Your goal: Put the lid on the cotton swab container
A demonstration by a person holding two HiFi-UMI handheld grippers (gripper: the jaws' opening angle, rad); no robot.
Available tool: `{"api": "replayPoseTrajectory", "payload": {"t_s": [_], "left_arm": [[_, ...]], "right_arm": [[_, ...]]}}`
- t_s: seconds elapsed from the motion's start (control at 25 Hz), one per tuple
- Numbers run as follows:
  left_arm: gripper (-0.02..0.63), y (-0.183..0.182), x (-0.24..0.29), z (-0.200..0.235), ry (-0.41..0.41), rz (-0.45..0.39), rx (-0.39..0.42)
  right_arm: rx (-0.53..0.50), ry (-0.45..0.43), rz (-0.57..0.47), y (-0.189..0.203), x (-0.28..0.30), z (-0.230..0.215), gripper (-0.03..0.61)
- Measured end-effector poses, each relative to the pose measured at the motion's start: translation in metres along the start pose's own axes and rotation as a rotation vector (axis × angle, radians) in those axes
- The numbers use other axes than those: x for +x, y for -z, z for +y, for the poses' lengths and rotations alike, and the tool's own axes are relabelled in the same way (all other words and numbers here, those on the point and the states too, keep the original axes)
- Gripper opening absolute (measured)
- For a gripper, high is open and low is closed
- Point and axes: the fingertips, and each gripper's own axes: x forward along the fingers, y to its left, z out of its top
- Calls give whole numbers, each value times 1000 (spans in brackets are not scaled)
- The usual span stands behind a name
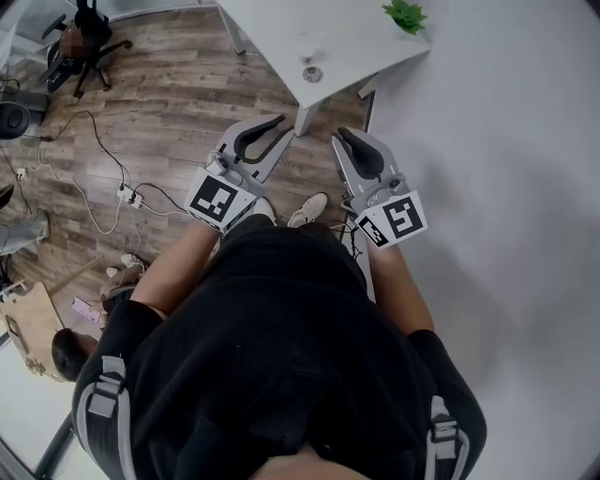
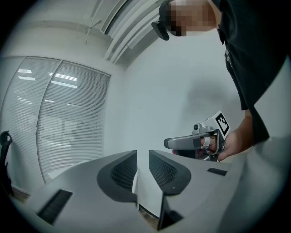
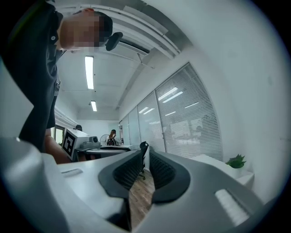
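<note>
A small round container [image 1: 311, 73] with a smaller piece just behind it stands near the front corner of the white table [image 1: 272, 33]; I cannot make out which piece is the lid. Both grippers are held close to the person's body, over the wooden floor and short of the table. The jaws of my left gripper [image 1: 279, 126] [image 2: 142, 154] stand a narrow gap apart with nothing between them. My right gripper [image 1: 339, 137] [image 3: 146, 153] shows the same narrow empty gap. Each gripper view looks up into the room, and neither shows the container.
A green plant [image 1: 405, 14] sits at the table's far corner. Cables and a power strip [image 1: 129, 195] lie on the floor to the left, with an office chair [image 1: 82, 39] beyond. A white wall [image 1: 506, 187] runs along the right.
</note>
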Motion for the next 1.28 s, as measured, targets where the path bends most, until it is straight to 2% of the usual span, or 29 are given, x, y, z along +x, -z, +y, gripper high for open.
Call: {"api": "replayPoseTrajectory", "payload": {"t_s": [0.24, 0.4, 0.76, 1.28], "left_arm": [[238, -5, 14, 6, 17, -1, -7], [302, -7, 24, 9, 30, -4, -12], [319, -12, 50, 20, -3, -8, 1], [319, -8, 81, 39, -113, 16, 30]], "right_arm": [[6, 9, 14, 2, 5, -13, 172], [3, -1, 28, 1, 9, -21, 226], [-18, -3, 25, -7, 17, -56, 247], [-47, -31, 23, -11, 34, -112, 252]]}}
